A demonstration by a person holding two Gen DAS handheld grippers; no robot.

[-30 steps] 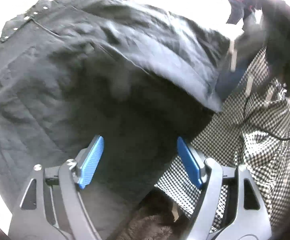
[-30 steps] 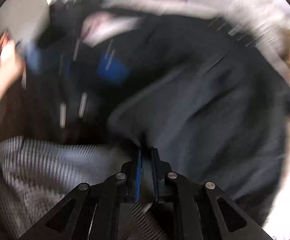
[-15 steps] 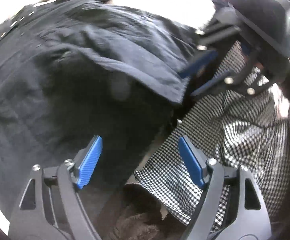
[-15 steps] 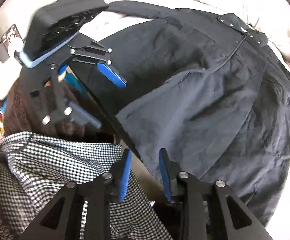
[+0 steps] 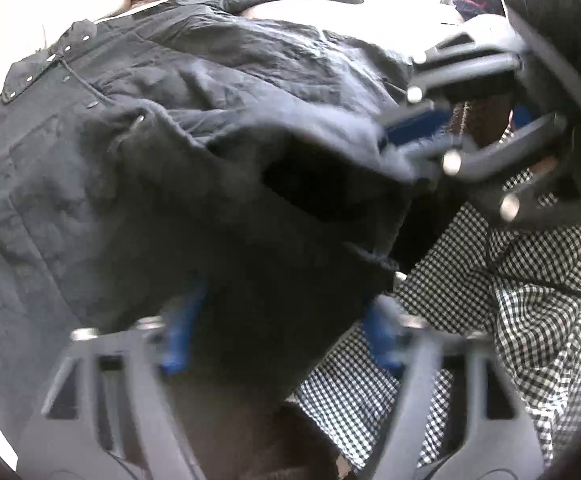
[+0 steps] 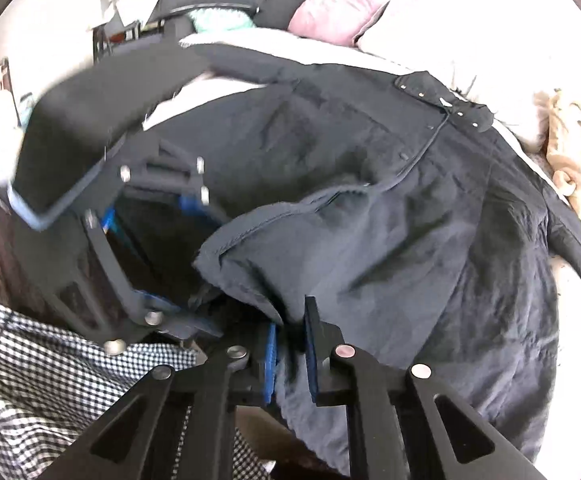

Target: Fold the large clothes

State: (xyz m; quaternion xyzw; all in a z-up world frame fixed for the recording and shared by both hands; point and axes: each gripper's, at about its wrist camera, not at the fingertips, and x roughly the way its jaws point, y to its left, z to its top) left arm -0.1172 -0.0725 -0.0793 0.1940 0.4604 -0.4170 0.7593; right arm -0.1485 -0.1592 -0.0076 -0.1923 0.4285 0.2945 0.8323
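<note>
the right gripper (image 6: pixel 290 344) clamps the coat (image 6: pixel 390 220) hem at 6 o'clock; the left gripper (image 5: pixel 278 332) is closing around its fabric.

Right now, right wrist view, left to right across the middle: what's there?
Left tongs, jaws closing with dark cloth between them → raised hem of the dark garment → its snap-studded placket → beige cloth at the right edge.
</note>
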